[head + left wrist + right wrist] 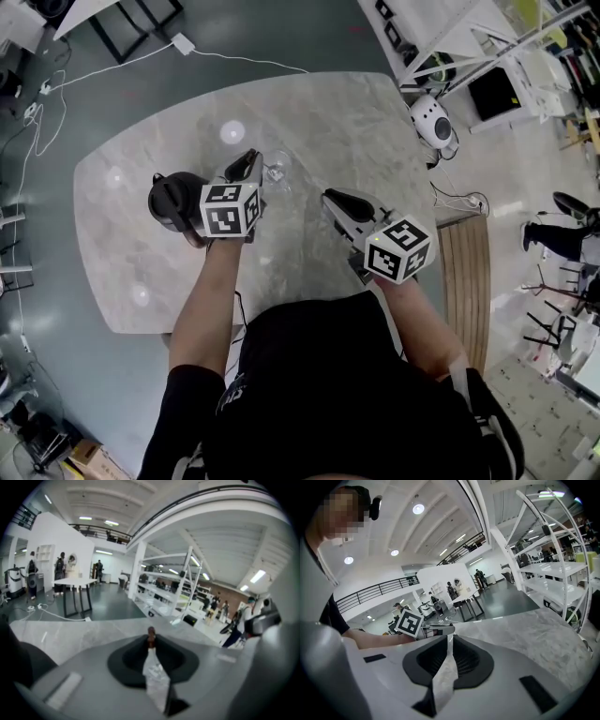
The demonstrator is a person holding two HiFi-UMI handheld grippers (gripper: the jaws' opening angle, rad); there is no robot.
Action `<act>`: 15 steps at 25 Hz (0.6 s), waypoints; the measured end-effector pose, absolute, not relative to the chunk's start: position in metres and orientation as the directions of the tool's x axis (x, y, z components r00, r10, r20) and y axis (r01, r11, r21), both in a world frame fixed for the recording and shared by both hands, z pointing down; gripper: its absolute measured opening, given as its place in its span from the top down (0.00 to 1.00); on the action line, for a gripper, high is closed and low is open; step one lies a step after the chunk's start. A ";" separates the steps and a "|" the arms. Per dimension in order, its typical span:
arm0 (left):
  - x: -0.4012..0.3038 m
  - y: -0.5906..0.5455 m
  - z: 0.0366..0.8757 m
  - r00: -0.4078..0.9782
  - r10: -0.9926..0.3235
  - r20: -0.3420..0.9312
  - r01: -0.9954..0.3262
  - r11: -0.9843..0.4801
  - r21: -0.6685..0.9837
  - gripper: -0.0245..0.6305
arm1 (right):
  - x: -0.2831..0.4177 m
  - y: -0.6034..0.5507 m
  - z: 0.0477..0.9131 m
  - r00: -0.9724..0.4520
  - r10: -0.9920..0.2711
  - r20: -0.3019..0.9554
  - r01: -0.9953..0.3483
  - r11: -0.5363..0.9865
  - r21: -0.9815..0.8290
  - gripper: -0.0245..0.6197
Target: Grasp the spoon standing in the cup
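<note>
A clear glass cup [277, 171] stands on the marble table [328, 112], just right of my left gripper [253, 156]. In the left gripper view the jaws of my left gripper [151, 640] are nearly together, and the spoon's brown handle tip [151, 633] sticks up between their ends, pinched there. The cup itself is hidden in that view. My right gripper [329, 195] hovers over the table to the right of the cup, apart from it. Its jaws [449, 638] meet with nothing between them. The left gripper's marker cube [409, 623] shows in the right gripper view.
A black jug [176, 200] stands on the table right beside my left hand. A wooden bench [466, 281] runs along the table's right side. A white round device [431, 122] and cables [56, 103] lie on the floor beyond the far edge.
</note>
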State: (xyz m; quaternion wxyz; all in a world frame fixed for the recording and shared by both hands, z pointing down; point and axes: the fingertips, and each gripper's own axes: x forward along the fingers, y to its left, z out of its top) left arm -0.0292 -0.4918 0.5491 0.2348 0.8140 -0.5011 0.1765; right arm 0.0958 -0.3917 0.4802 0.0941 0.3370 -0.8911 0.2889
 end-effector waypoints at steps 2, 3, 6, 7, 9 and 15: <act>-0.031 -0.485 0.533 0.435 -0.748 0.502 -0.900 -0.385 0.206 0.88 | 0.093 -0.386 0.474 -0.757 -0.550 0.354 -0.653 0.613 -0.444 0.92; -0.033 -0.482 0.526 0.435 -0.754 0.492 -0.900 -0.384 0.208 0.88 | 0.092 -0.383 0.470 -0.758 -0.551 0.350 -0.652 0.617 -0.440 0.92; -0.038 -0.469 0.505 0.439 -0.771 0.461 -0.898 -0.383 0.215 0.88 | 0.085 -0.373 0.461 -0.761 -0.557 0.334 -0.648 0.633 -0.422 0.93; -0.040 -0.464 0.498 0.443 -0.776 0.450 -0.897 -0.385 0.218 0.88 | 0.083 -0.370 0.457 -0.762 -0.559 0.327 -0.647 0.639 -0.416 0.94; -0.043 -0.453 0.484 0.448 -0.784 0.430 -0.894 -0.390 0.220 0.88 | 0.077 -0.363 0.450 -0.765 -0.562 0.315 -0.644 0.650 -0.403 0.94; -0.061 -0.414 0.443 0.451 -0.814 0.365 -0.892 -0.397 0.217 0.88 | 0.067 -0.339 0.432 -0.762 -0.584 0.279 -0.646 0.666 -0.373 0.97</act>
